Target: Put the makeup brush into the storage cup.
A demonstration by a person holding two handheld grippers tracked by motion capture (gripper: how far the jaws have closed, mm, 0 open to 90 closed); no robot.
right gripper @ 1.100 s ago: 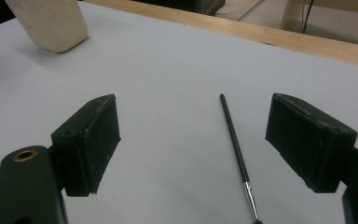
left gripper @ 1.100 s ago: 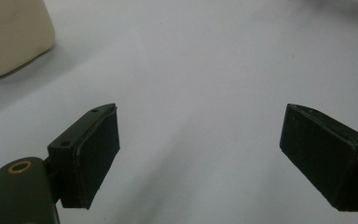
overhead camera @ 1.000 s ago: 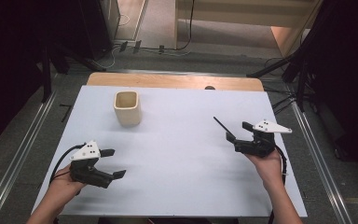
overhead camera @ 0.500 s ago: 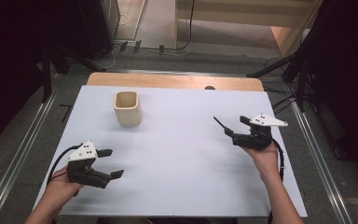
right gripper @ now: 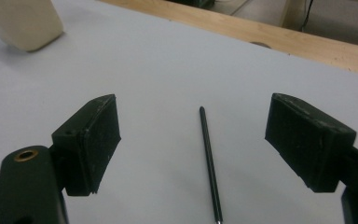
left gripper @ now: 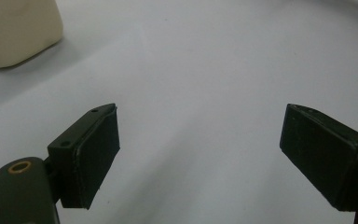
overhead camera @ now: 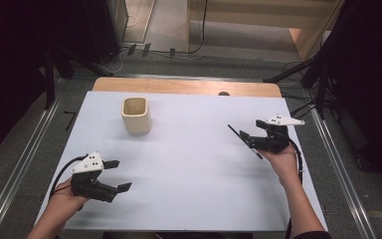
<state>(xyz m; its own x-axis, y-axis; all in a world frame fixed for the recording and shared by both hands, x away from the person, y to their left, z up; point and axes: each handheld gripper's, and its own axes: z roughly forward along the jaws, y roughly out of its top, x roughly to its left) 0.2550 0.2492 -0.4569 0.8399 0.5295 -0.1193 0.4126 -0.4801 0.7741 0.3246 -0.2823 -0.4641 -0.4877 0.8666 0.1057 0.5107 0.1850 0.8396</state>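
Note:
A thin black pen (overhead camera: 244, 141) (right gripper: 210, 163) lies flat on the white tabletop (overhead camera: 189, 164) at the right. My right gripper (overhead camera: 246, 137) (right gripper: 193, 144) hovers over it, open, with the pen lying between its two jaws and touching neither. A cream square cup (overhead camera: 136, 115) (left gripper: 16, 28) (right gripper: 25, 21) stands upright at the back left. My left gripper (overhead camera: 117, 175) (left gripper: 200, 154) is open near the front left corner with bare table between its fingers.
A wooden strip (overhead camera: 186, 86) borders the table's far edge, with a small dark hole (overhead camera: 223, 93) in it. Metal rails (overhead camera: 20, 164) run along both sides of the table, and black stands and cables sit on the floor beyond.
My right gripper has moved a little away from me and to the left along the pen. My left gripper has drifted slightly toward the near edge. The pen and cup stay put.

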